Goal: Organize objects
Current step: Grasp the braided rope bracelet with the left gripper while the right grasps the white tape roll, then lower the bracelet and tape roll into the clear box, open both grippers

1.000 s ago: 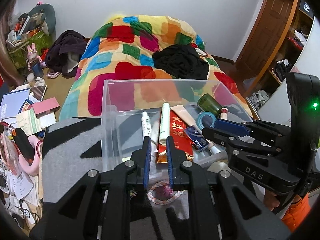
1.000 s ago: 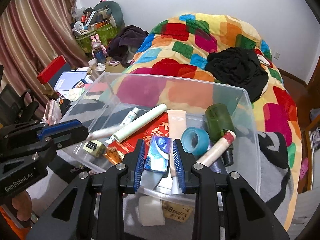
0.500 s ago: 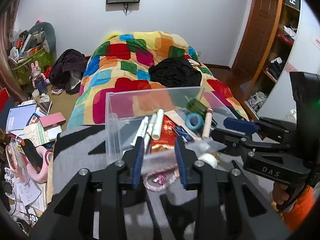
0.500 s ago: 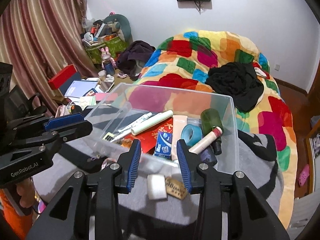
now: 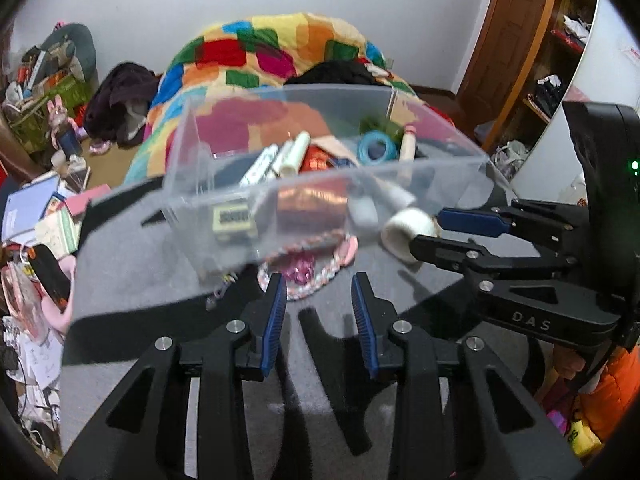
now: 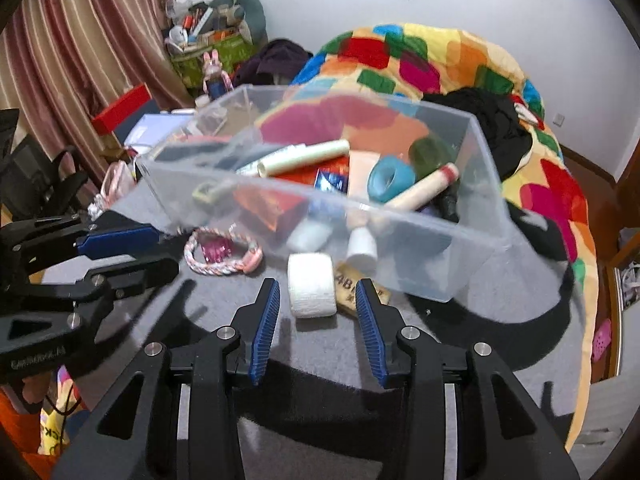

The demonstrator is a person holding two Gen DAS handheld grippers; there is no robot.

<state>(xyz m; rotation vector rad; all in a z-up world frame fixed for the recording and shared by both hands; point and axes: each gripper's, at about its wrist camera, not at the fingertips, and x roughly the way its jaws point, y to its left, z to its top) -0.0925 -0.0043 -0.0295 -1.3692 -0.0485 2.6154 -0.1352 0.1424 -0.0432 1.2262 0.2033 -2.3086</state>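
A clear plastic bin (image 5: 448,168) (image 6: 484,160) stands on a grey mat and holds tubes, a blue tape ring (image 6: 390,178), a green bottle and a red packet. In front of it on the mat lie a pink braided ring (image 5: 308,268) (image 6: 222,254), a white tape roll (image 6: 312,284) (image 5: 406,230) and a tan eraser (image 6: 350,288). My left gripper (image 5: 320,312) is open and empty, just short of the braided ring. My right gripper (image 6: 316,320) is open and empty, its jaws either side of the white roll's near end.
The grey mat (image 6: 360,360) lies on a bed with a colourful quilt (image 6: 400,60) and black clothes (image 6: 492,120) behind the bin. Books and clutter lie on the floor at left (image 5: 36,216). A wooden door (image 5: 508,32) and shelves stand at right.
Both grippers have drawn back from the bin and opened wider. The bin now sits farther from them, and the braided ring, white roll and eraser show in front of it.
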